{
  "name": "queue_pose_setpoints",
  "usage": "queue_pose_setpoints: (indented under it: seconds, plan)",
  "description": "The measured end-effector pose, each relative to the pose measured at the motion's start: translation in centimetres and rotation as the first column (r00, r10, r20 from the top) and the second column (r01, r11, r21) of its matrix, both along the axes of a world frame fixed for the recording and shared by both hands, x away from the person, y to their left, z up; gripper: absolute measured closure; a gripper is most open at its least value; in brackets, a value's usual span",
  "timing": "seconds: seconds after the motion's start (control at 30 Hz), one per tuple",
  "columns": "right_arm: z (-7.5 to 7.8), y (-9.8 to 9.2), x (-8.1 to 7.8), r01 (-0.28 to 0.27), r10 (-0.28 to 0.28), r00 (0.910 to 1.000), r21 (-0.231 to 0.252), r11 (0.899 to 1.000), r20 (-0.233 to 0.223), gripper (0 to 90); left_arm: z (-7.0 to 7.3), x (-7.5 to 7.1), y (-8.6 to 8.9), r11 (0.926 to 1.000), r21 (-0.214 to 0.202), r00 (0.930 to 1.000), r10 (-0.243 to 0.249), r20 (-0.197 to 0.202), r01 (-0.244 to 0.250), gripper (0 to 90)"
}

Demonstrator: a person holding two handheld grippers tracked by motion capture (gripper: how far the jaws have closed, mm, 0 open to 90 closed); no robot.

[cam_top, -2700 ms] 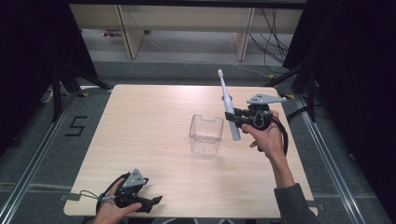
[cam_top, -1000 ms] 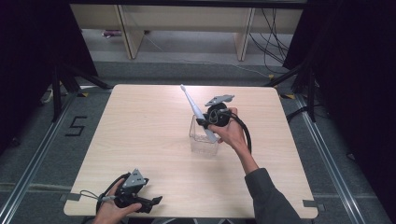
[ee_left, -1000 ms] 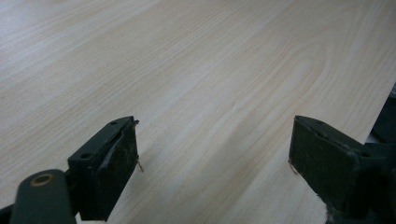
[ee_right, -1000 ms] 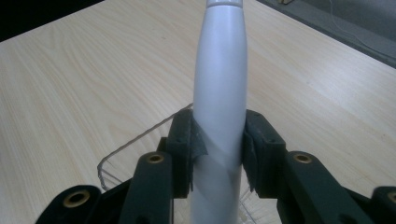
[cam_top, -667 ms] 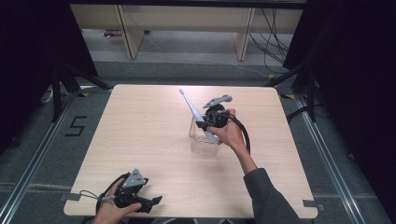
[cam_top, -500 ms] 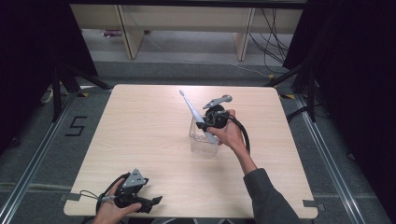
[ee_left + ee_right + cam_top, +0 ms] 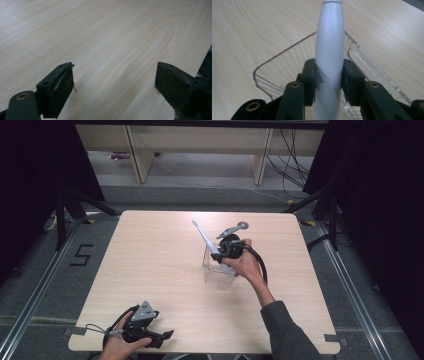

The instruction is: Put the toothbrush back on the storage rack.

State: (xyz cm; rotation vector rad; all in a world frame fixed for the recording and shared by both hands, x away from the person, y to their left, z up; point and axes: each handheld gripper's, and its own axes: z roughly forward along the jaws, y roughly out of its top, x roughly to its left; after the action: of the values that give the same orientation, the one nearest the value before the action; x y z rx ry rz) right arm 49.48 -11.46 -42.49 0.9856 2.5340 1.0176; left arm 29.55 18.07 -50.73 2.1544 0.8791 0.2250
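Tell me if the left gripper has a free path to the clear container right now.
Probably yes: the left gripper, open, sits at the near table edge with bare wood up to the clear container; only the right gripper and toothbrush crowd its top.

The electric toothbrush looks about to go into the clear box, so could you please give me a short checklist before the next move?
1. Right gripper clamps the electric toothbrush on its handle: ok.
2. Toothbrush above the clear box opening: ok.
3. Box upright on the table: ok.
4. Box interior free of other items: ok as far as it shows.
5. Toothbrush lower end inside the rim: cannot tell.
6. Left gripper open, far from the box: ok.
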Motion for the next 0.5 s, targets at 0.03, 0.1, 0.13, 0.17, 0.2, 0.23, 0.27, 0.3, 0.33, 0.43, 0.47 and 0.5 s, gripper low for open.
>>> queue_pose_setpoints:
  seconds: [0.03, 0.1, 0.13, 0.17, 0.2, 0.23, 0.27, 0.3, 0.33, 0.43, 0.47, 0.5]
  plan:
    - [0.01, 0.01, 0.00, 0.000, 0.000, 1.0000, 0.001, 1.000, -0.005, 66.3, -0.02, -0.02, -0.03, 1.0000, -0.005, 1.0000, 0.001, -0.001, -0.001, 14.9]
    - [0.06, 0.01, -0.03, 0.005, -0.005, 1.0000, -0.003, 1.000, -0.009, 66.3, -0.01, -0.02, -0.03, 1.0000, -0.003, 1.0000, 0.000, -0.001, 0.000, 14.9]
    - [-0.03, -0.04, 0.14, -0.015, 0.014, 0.9998, -0.016, 1.000, -0.011, 66.3, -0.01, -0.02, -0.03, 1.0000, -0.003, 1.0000, 0.000, -0.001, 0.000, 14.9]
    - [-0.03, -0.04, 0.14, -0.015, 0.014, 0.9998, -0.016, 1.000, -0.011, 66.3, -0.01, -0.02, -0.03, 1.0000, -0.003, 1.0000, 0.000, -0.001, 0.000, 14.9]
    - [-0.08, 0.10, -0.01, 0.008, -0.009, 0.9989, -0.015, 1.000, -0.046, 66.3, 0.06, 0.06, 0.12, 0.9998, 0.020, 1.0000, -0.009, 0.004, 0.009, 14.9]
    - [-0.08, 0.12, -0.03, 0.015, -0.016, 0.9982, -0.020, 1.000, -0.057, 66.3, 0.04, 0.05, 0.09, 0.9998, 0.017, 1.0000, -0.004, 0.003, 0.004, 14.9]
    - [-0.08, 0.12, -0.03, 0.015, -0.016, 0.9982, -0.020, 1.000, -0.057, 66.3, 0.04, 0.05, 0.09, 0.9998, 0.017, 1.0000, -0.004, 0.003, 0.004, 14.9]
    - [-0.20, 0.12, 0.04, 0.022, -0.024, 0.9976, -0.026, 0.999, -0.065, 66.2, -0.01, -0.03, -0.03, 1.0000, -0.003, 1.0000, 0.000, -0.001, 0.000, 14.9]
    - [-0.28, 0.13, 0.10, 0.015, -0.017, 0.9976, -0.020, 1.000, -0.068, 66.3, -0.01, -0.03, -0.03, 1.0000, -0.003, 1.0000, 0.000, -0.001, 0.000, 14.9]
    - [-0.17, 0.09, 0.07, 0.026, -0.029, 0.9968, -0.033, 0.999, -0.074, 66.3, -0.01, -0.02, -0.03, 1.0000, -0.002, 1.0000, 0.000, -0.001, 0.000, 14.9]
    - [-0.20, 0.07, 0.17, 0.017, -0.019, 0.9974, -0.035, 0.999, -0.070, 66.3, 0.00, -0.02, -0.03, 1.0000, -0.003, 1.0000, 0.000, -0.001, 0.000, 14.9]
    - [-0.17, 0.13, 0.12, 0.022, -0.025, 0.9965, -0.035, 0.999, -0.079, 66.3, 0.06, 0.06, 0.12, 0.9998, 0.020, 1.0000, -0.008, 0.003, 0.008, 14.9]
